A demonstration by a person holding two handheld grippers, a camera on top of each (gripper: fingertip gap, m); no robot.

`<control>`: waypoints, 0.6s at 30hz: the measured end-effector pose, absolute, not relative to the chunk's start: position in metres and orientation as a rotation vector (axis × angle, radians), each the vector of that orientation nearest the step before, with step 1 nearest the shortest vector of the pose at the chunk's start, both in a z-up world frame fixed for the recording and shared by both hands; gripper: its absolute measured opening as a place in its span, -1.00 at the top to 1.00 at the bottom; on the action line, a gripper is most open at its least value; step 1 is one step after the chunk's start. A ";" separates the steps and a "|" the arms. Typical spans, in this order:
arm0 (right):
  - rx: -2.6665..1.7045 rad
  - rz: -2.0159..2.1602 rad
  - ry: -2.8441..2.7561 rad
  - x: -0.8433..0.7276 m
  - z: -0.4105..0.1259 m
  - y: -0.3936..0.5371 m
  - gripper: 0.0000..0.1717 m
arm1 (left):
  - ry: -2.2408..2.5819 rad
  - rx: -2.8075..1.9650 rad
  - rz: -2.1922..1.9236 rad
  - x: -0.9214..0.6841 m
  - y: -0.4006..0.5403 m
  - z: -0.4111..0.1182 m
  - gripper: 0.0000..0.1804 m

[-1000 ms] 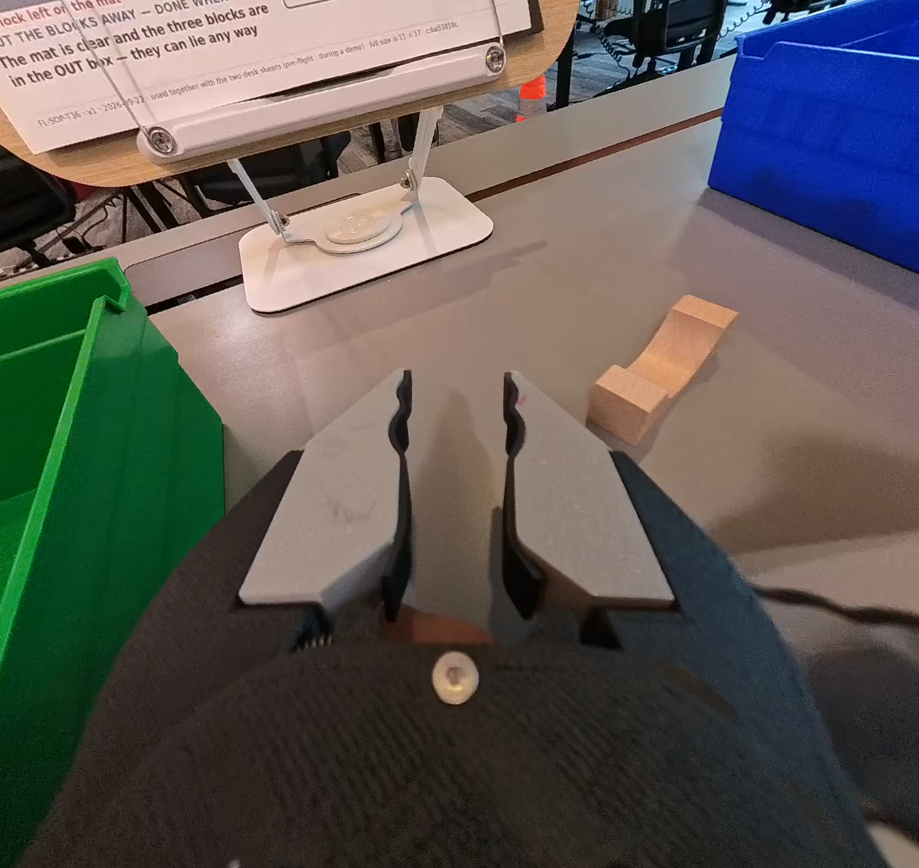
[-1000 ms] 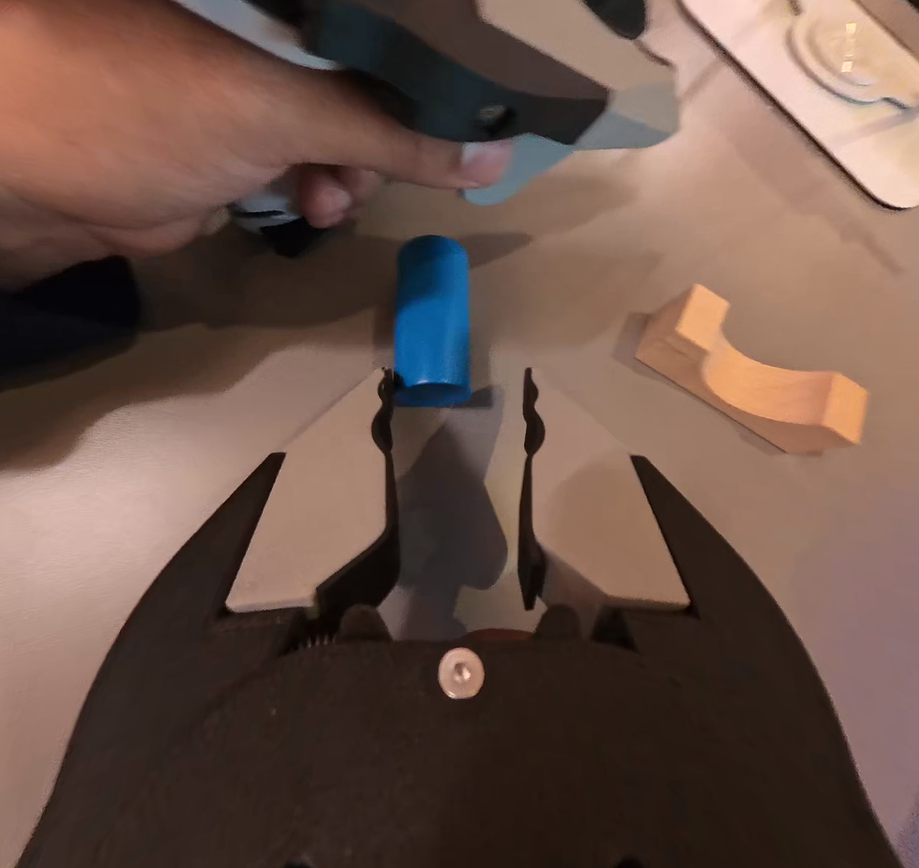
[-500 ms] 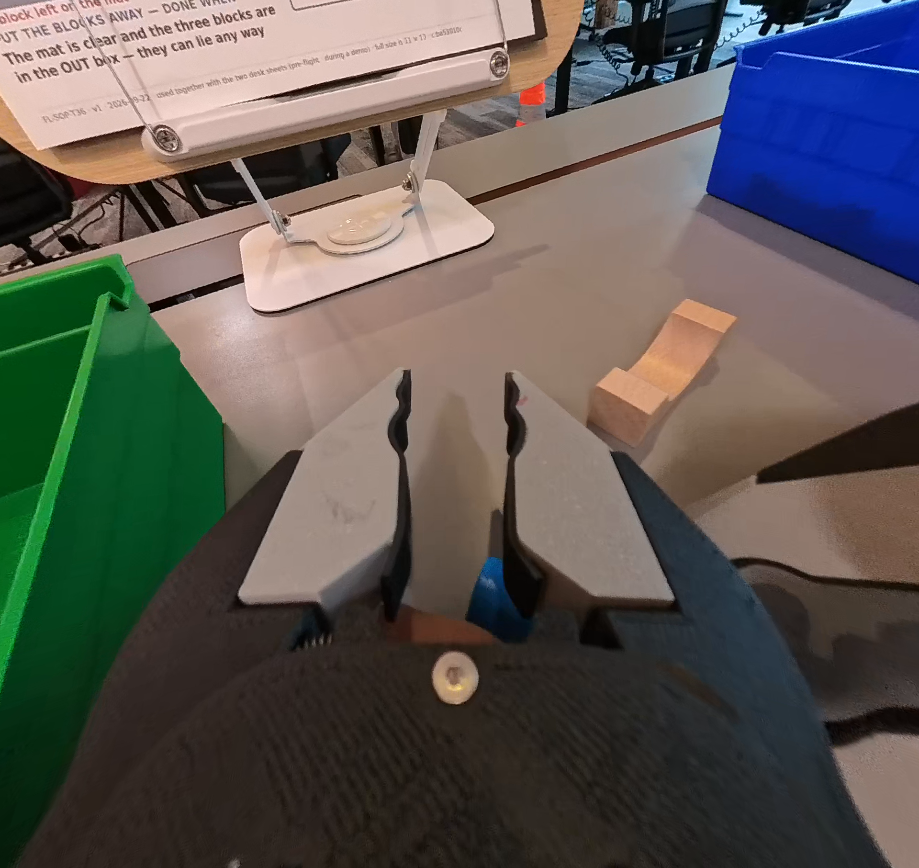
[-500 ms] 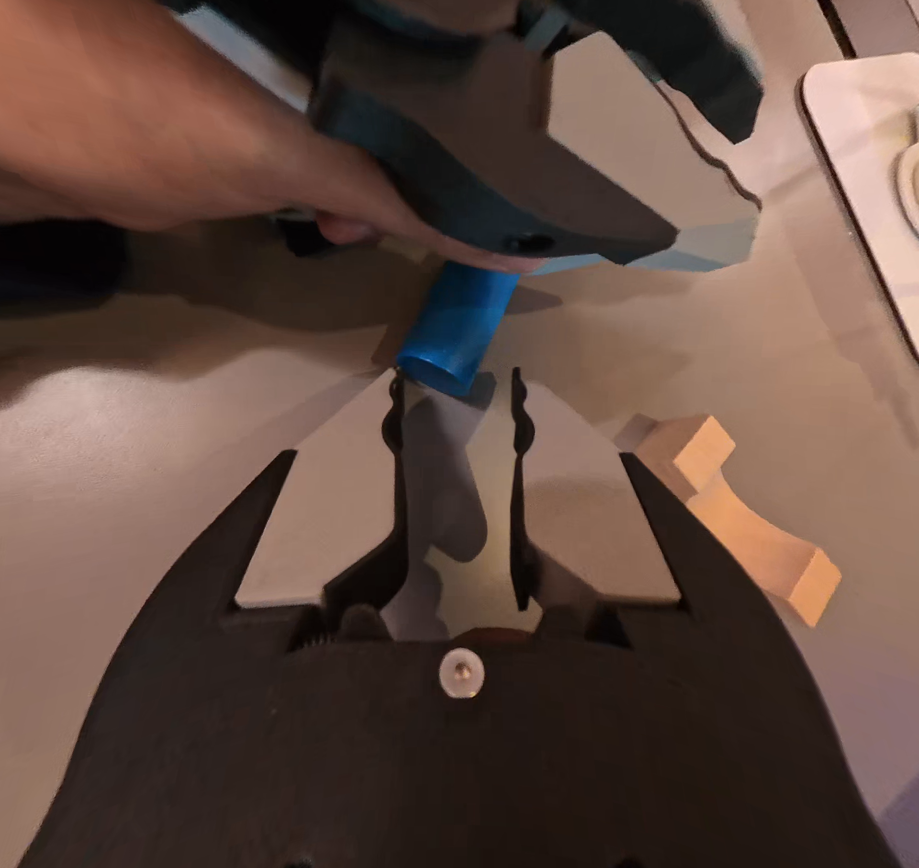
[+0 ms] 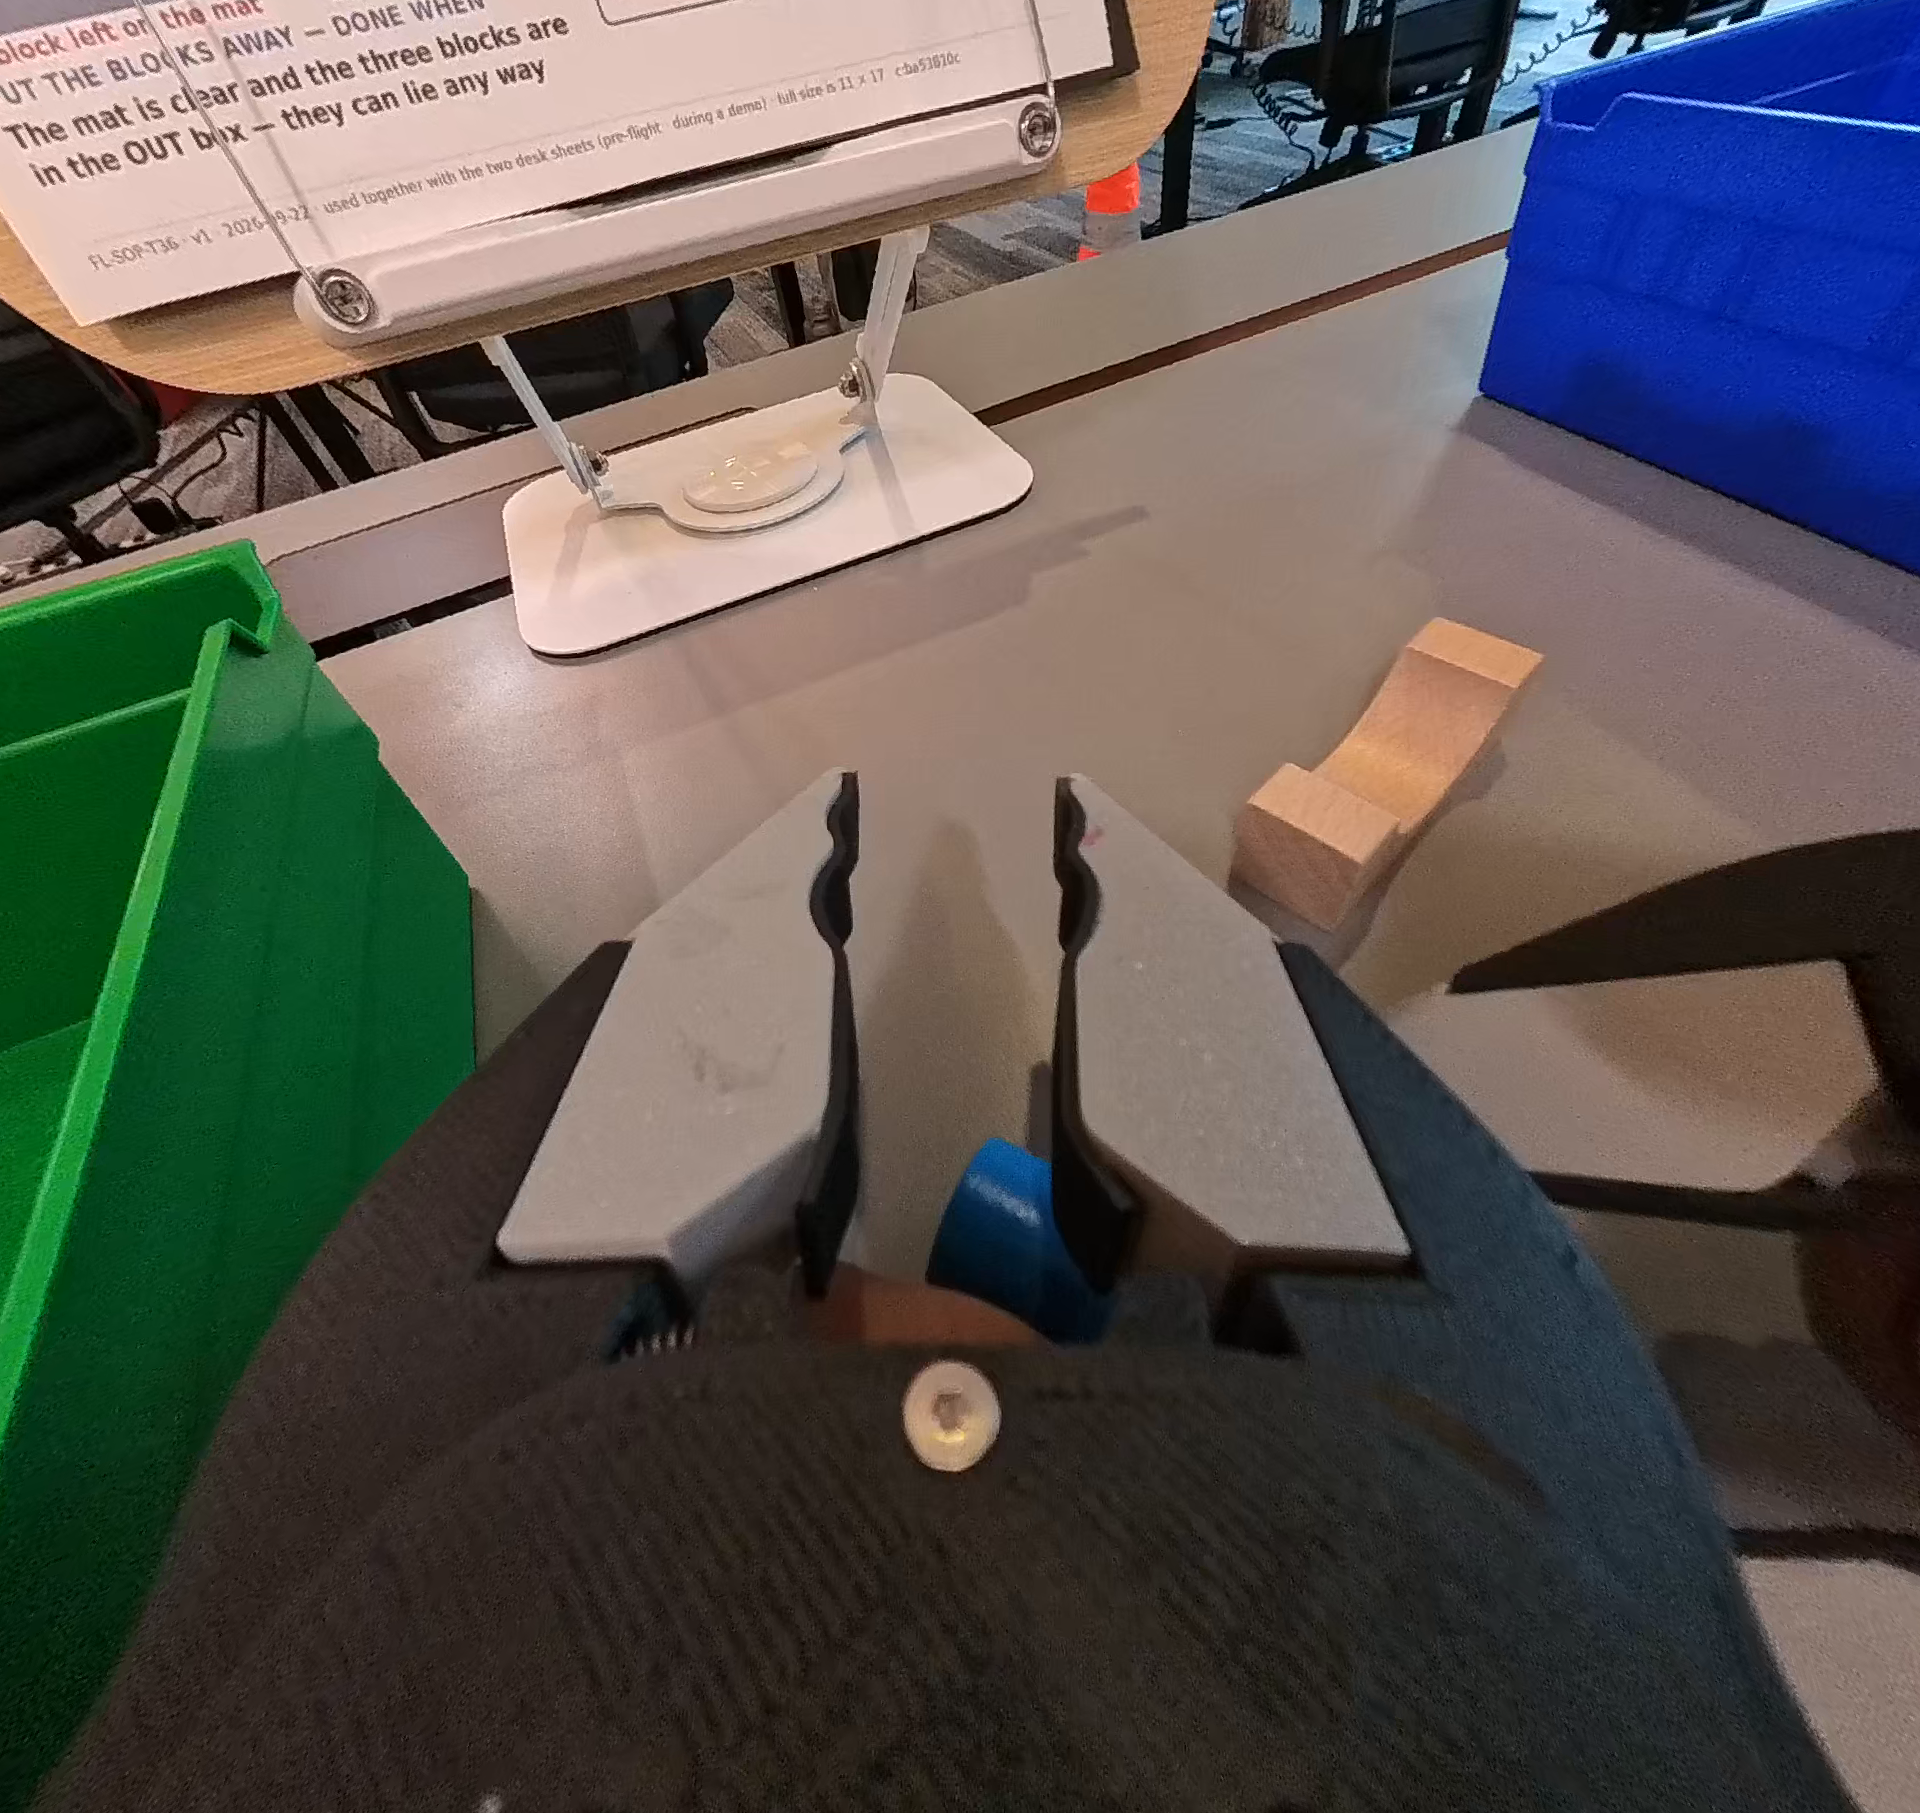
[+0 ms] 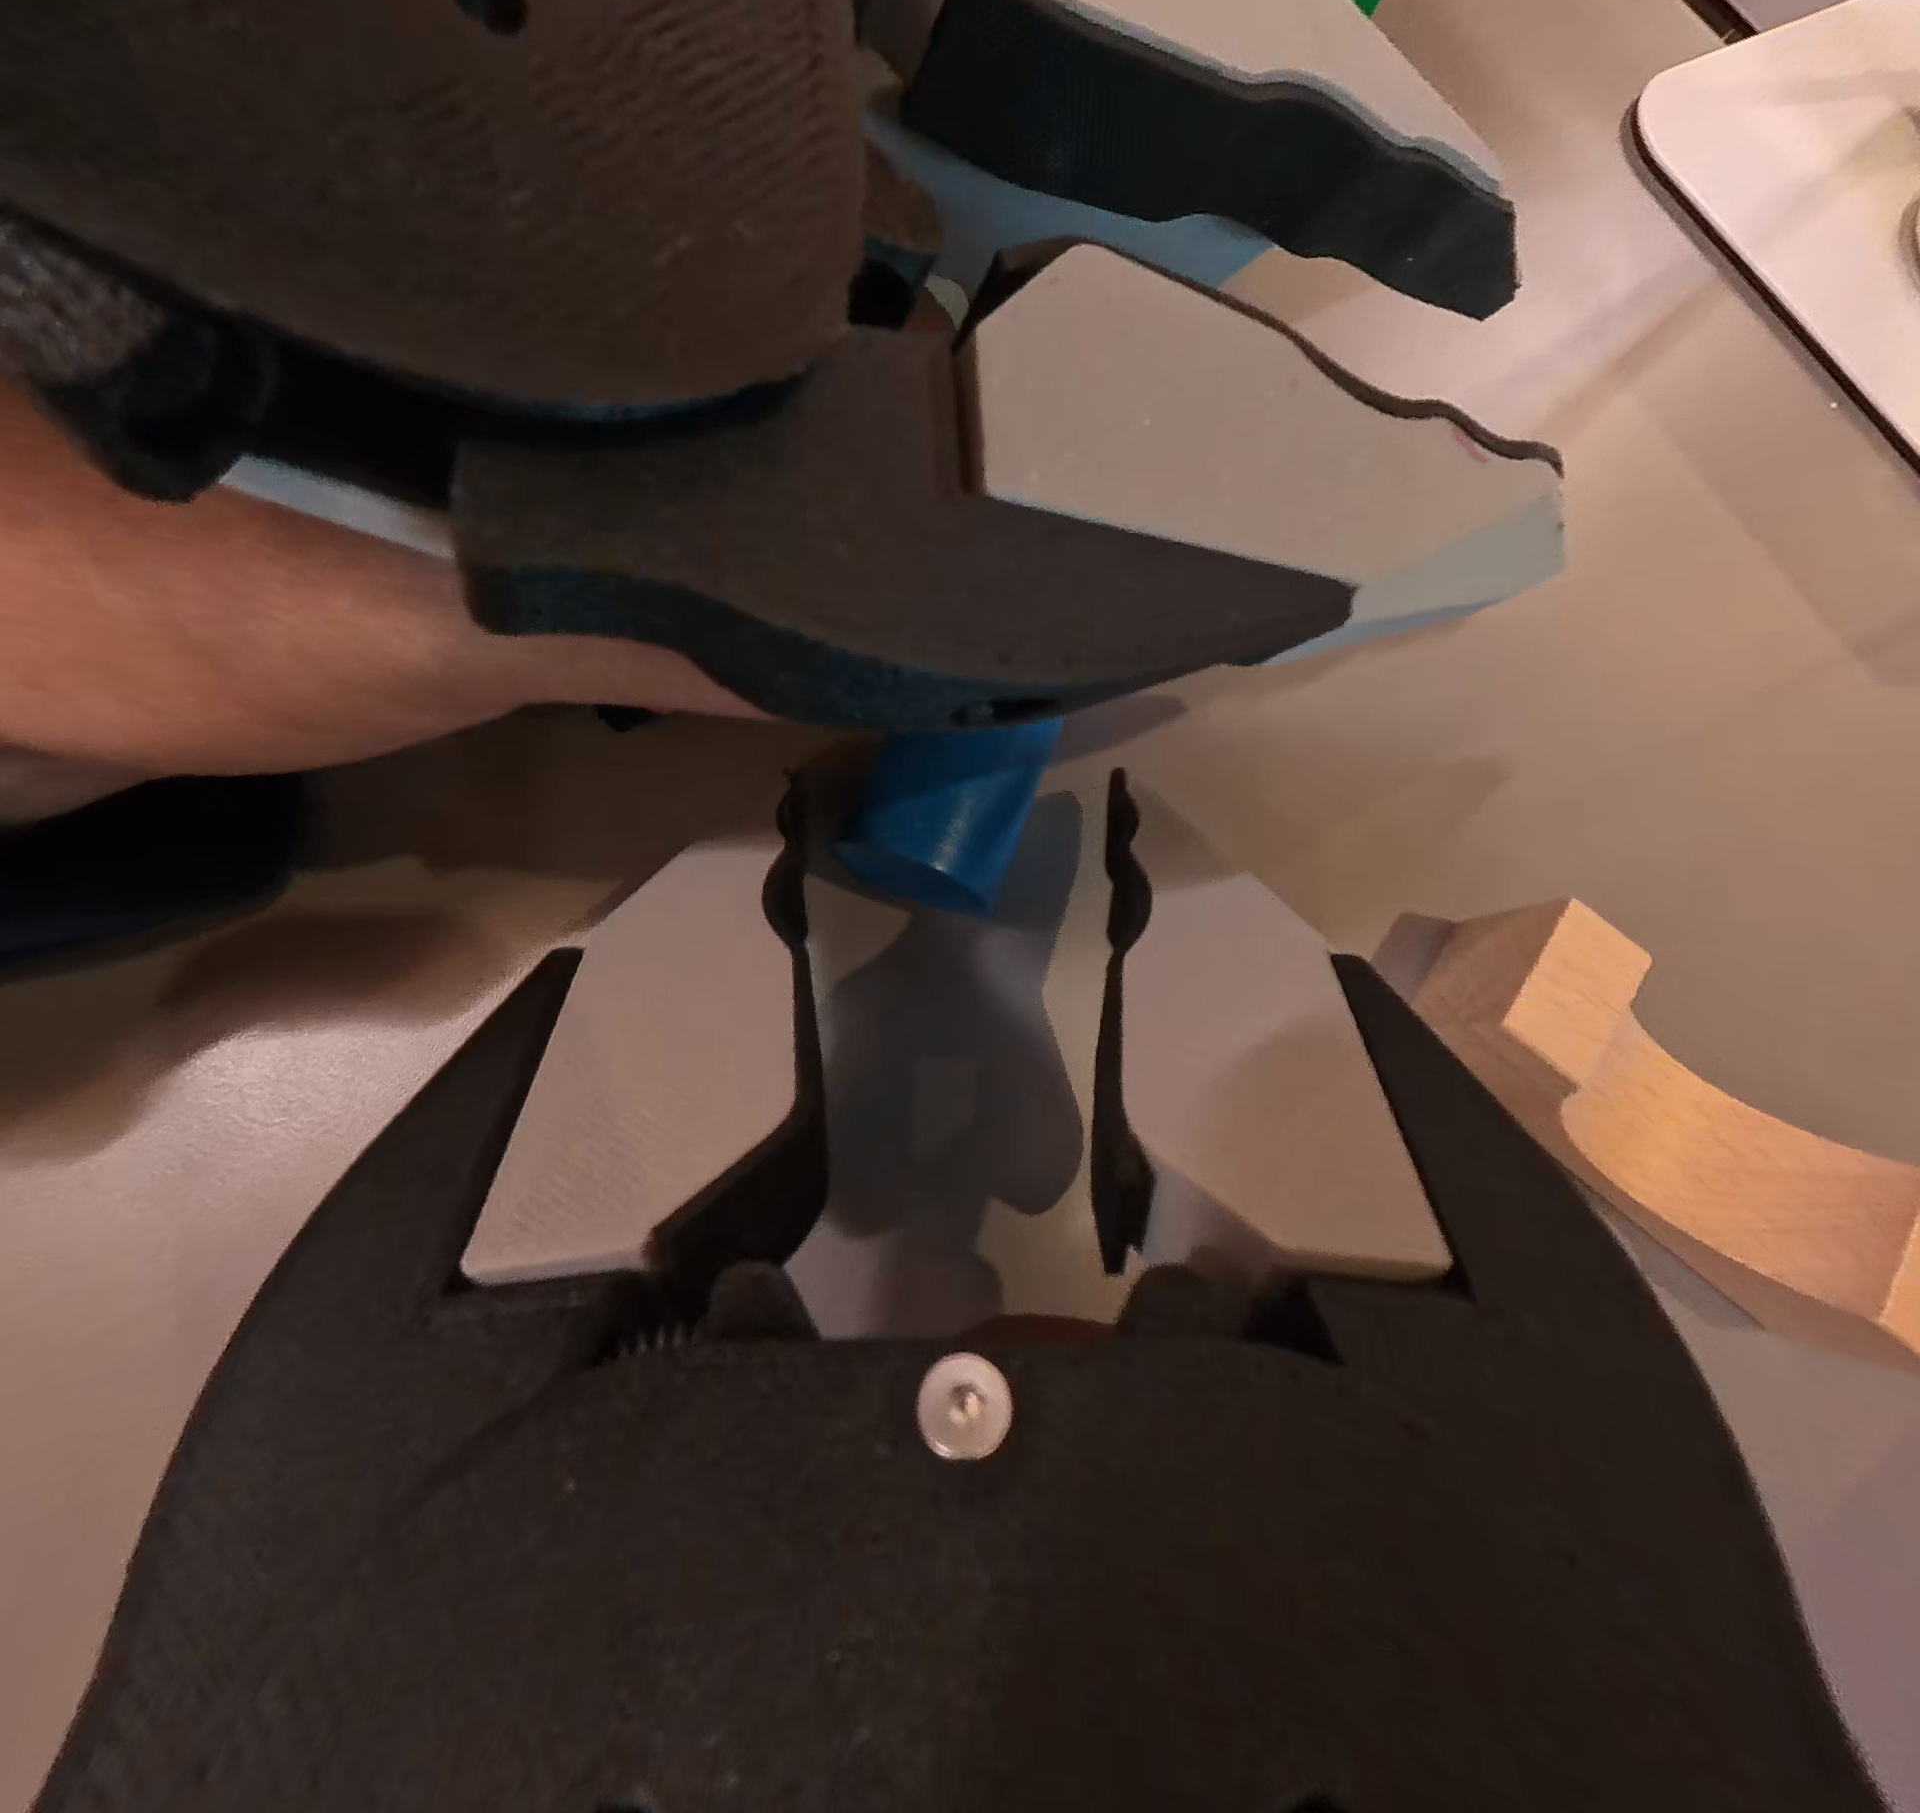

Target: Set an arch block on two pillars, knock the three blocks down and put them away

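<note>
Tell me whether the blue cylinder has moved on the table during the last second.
Yes. In the right wrist view the blue cylinder has swung its near end toward the wooden arch block, lying slanted where it pointed straight before, beneath the left claw.

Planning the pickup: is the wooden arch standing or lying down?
Lying down: the wooden arch rests flat on its side on the table, its curve facing sideways.

Green bin (image 5: 156, 932) close left, blue bin (image 5: 1714, 309) right.

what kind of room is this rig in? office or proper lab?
Most likely an open-plan office set up as a data-collection bench. Black office chairs stand on carpet behind the grey table, an instruction sheet sits clipped on a stand, and green and blue storage bins flank the work area.
</note>
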State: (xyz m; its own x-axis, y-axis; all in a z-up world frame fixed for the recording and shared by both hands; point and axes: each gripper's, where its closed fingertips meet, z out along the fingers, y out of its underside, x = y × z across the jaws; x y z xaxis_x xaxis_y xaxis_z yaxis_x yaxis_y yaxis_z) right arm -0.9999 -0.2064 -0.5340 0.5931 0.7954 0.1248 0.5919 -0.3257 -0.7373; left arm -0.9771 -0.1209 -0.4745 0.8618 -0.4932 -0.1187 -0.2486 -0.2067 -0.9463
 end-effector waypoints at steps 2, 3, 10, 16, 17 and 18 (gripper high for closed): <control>-2.038 0.339 -1.081 -1.001 -0.533 -0.206 0.30 | 0.560 -1.796 -0.245 -0.977 -0.121 -0.474 0.61; -2.035 0.345 -1.075 -1.001 -0.533 -0.205 0.28 | 0.557 -1.795 -0.245 -0.978 -0.121 -0.474 0.61; -2.085 0.243 -1.092 -0.985 -0.534 -0.207 0.66 | 0.547 -1.793 -0.246 -0.980 -0.120 -0.472 0.61; -2.071 0.266 -1.042 -0.951 -0.526 -0.226 0.66 | 0.546 -1.796 -0.256 -0.980 -0.120 -0.472 0.61; -2.053 0.258 -1.023 -0.942 -0.520 -0.229 0.66 | 0.550 -1.796 -0.255 -0.980 -0.120 -0.473 0.61; -2.037 0.260 -1.000 -0.934 -0.514 -0.232 0.66 | 0.555 -1.796 -0.254 -0.979 -0.120 -0.473 0.60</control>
State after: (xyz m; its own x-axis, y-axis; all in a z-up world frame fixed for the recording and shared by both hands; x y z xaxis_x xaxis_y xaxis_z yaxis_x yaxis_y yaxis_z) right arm -0.9337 -0.2316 -0.5143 0.6613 0.7322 0.1630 0.5598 -0.3371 -0.7570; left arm -0.9790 -0.1204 -0.4731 0.8633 -0.4926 -0.1095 -0.2387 -0.2076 -0.9486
